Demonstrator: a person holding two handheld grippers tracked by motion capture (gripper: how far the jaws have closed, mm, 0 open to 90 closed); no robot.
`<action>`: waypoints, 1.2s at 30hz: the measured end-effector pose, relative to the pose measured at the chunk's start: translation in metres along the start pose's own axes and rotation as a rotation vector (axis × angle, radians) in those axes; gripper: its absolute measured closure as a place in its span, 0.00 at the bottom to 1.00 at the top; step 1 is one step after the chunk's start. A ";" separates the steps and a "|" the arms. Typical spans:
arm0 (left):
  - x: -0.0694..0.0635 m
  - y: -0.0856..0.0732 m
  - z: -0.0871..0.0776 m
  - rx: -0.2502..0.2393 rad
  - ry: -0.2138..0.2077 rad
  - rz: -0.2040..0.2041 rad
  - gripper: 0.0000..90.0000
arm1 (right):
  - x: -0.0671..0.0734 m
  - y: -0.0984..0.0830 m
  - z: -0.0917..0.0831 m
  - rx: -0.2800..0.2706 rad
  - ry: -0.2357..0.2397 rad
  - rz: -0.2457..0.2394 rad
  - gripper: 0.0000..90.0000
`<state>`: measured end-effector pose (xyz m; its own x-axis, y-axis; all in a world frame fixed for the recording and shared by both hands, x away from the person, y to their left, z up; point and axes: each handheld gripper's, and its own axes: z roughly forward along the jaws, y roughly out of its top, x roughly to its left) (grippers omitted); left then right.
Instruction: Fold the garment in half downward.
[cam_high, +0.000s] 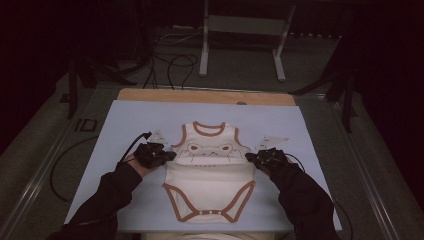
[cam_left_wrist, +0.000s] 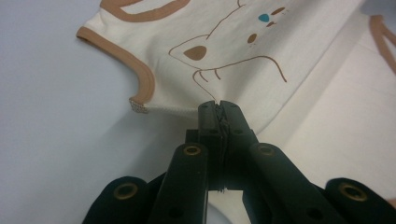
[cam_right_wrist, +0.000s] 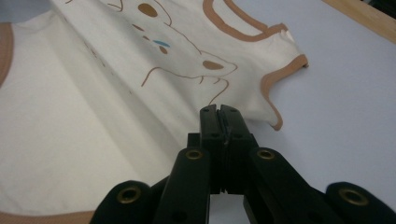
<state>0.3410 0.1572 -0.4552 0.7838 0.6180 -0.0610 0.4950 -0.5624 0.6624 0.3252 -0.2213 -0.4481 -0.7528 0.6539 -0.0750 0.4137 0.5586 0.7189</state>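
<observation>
A cream baby bodysuit (cam_high: 209, 180) with brown trim and a printed animal face lies on the pale blue mat (cam_high: 125, 125), neck toward the far side. My left gripper (cam_high: 170, 156) is shut on the bodysuit's left side seam just below the armhole (cam_left_wrist: 140, 88), the fabric pinched at its tip (cam_left_wrist: 218, 108). My right gripper (cam_high: 250, 158) is shut on the opposite side seam (cam_right_wrist: 219, 112) below the other armhole. Between the two grips the upper part of the bodysuit (cam_right_wrist: 154, 60) is lifted into a ridge above the lower part.
The mat lies on a wooden board (cam_high: 205, 96) on a grey table. Two small white tags (cam_high: 159, 135) (cam_high: 272, 141) lie on the mat by each gripper. Cables (cam_high: 170, 65) and a metal stand (cam_high: 240, 30) are beyond the far edge.
</observation>
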 end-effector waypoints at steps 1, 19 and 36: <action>-0.001 -0.001 -0.001 -0.001 -0.005 0.004 0.99 | 0.002 0.000 -0.001 -0.003 0.004 -0.003 1.00; -0.033 -0.020 -0.014 0.014 -0.063 0.055 0.99 | 0.027 -0.019 -0.022 0.011 0.038 -0.020 1.00; -0.065 -0.044 -0.017 0.036 -0.059 0.080 0.99 | 0.049 -0.051 -0.026 0.051 0.089 0.015 1.00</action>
<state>0.2615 0.1511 -0.4674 0.8417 0.5373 -0.0533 0.4420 -0.6289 0.6396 0.2537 -0.2310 -0.4700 -0.7878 0.6159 -0.0016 0.4488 0.5759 0.6833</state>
